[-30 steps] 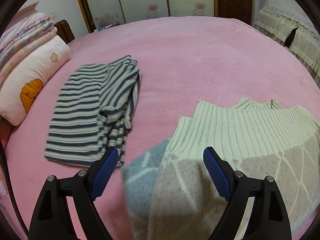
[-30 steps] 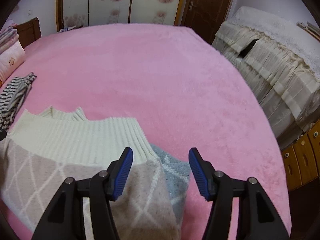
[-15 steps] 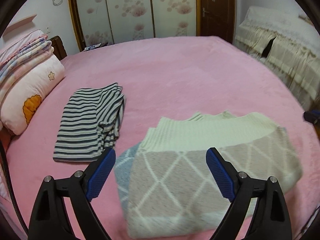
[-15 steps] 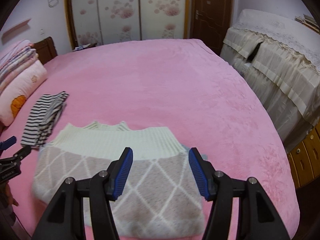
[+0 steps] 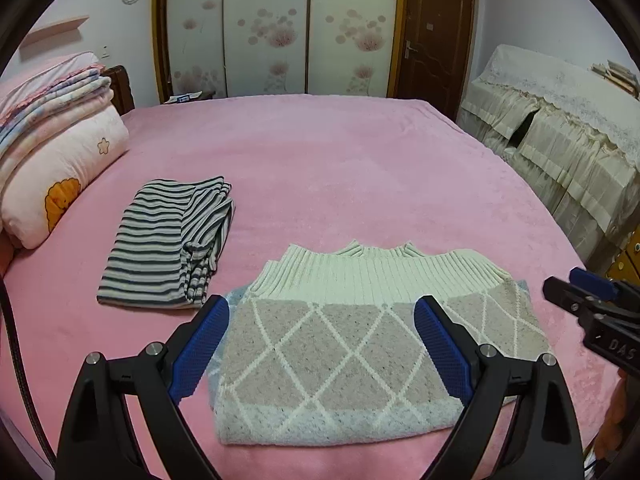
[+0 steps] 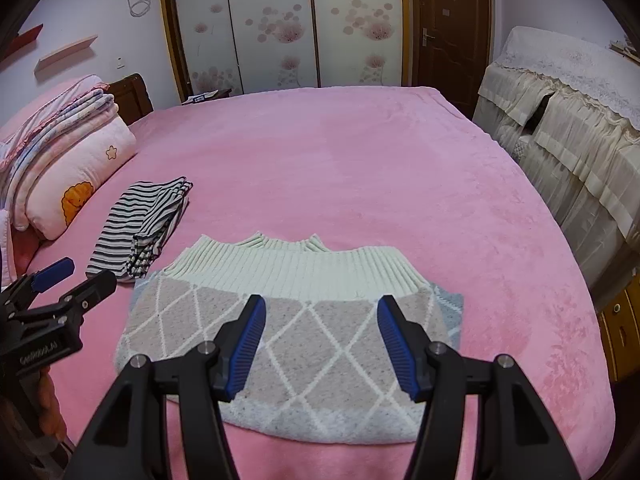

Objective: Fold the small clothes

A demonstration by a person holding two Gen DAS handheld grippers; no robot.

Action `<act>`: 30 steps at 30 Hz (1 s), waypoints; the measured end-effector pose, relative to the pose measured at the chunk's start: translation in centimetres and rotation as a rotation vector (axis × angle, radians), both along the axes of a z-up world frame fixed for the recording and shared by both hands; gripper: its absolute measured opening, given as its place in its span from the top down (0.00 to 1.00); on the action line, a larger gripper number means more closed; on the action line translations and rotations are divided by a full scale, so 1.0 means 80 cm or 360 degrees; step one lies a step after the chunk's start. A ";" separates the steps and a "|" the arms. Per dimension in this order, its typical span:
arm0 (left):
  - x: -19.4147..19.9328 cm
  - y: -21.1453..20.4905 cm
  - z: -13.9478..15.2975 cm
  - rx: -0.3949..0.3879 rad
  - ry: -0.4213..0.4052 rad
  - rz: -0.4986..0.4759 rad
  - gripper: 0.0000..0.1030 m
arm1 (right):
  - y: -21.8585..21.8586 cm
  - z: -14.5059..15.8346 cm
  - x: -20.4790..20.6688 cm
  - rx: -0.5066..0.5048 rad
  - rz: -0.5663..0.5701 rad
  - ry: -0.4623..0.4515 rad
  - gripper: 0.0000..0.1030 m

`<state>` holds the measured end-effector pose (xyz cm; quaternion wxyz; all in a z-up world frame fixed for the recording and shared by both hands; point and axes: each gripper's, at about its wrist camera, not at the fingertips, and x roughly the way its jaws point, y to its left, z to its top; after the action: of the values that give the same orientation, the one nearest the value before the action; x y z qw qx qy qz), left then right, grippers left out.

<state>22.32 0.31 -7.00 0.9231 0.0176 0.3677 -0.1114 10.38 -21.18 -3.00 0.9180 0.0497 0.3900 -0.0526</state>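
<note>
Both grippers, left gripper (image 5: 320,344) and right gripper (image 6: 319,342), gape above the folded sweater (image 5: 352,344).

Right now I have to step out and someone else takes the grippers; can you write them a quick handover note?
Left gripper: open, holding nothing, above the sweater.
Right gripper: open, holding nothing, also above it.
Diamond-pattern sweater: folded into a rectangle, flat on the pink bed at the near edge.
Striped garment: folded, lying left of the sweater, apart from it.
Done: both pieces look folded.
Left: perhaps stack or tidy them; no unfolded clothes in view.
</note>
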 end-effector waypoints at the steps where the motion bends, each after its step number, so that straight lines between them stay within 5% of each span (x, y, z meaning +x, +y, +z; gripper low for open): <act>1: -0.004 0.002 -0.001 -0.0024 0.0003 0.0007 0.09 | 0.004 -0.002 -0.001 0.0000 0.0001 -0.0002 0.43; 7: -0.023 0.024 -0.023 -0.0113 0.0055 0.0104 0.09 | 0.014 -0.026 -0.003 0.0021 -0.0012 0.0029 0.43; 17: -0.041 0.080 -0.109 -0.0214 0.0294 0.0278 0.09 | 0.033 -0.078 0.002 0.0018 0.0004 0.0103 0.43; 30: -0.046 0.174 -0.188 -0.0657 0.0504 0.0499 0.10 | 0.072 -0.119 0.014 0.0005 0.0119 0.0112 0.44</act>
<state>18.66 14.22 -22.01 0.8442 -0.2449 0.4750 -0.0414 11.51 -15.40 -12.52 0.9050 0.0346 0.4237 -0.0193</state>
